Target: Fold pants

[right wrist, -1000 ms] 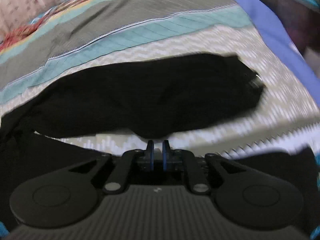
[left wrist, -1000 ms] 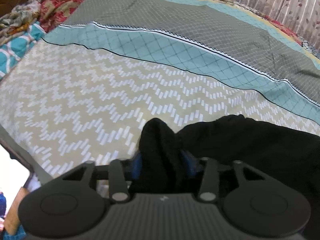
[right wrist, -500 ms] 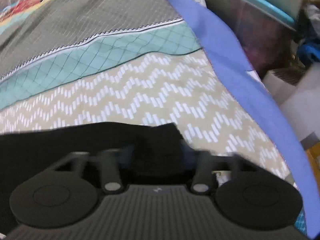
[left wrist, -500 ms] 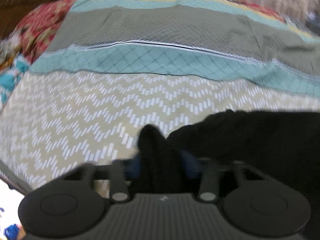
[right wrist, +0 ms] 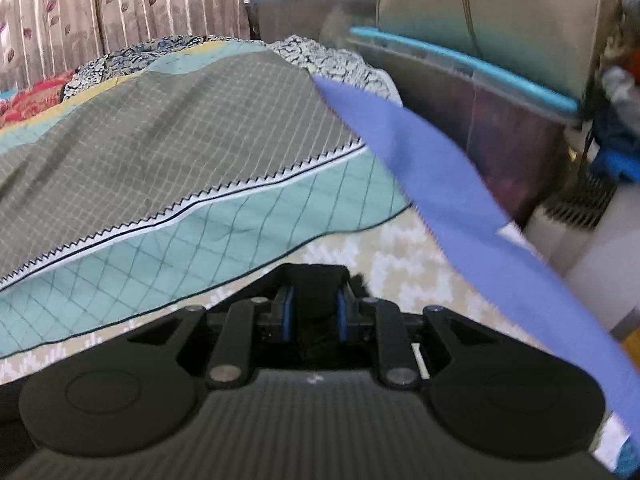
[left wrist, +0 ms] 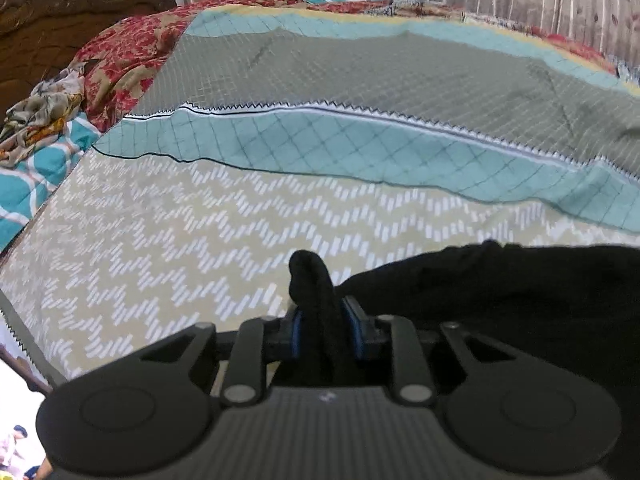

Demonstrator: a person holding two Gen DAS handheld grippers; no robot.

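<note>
Bed [left wrist: 200,264] with patterned sheet carries the black pants [left wrist: 500,292], spread low at right in the left view. Left tongs [left wrist: 325,330] clamped on a bunched fold; right tongs [right wrist: 312,312] pinch another edge. Risks: thin grip on the right, so fabric could slip out mid-carry; uneven pull between the two would skew the fold.

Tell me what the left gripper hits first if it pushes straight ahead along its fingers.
Probably the bedspread. The left gripper, shut on a bunch of the black pants, points over its beige zigzag band, with nothing else ahead. Depth is unclear in the fisheye view.
</note>
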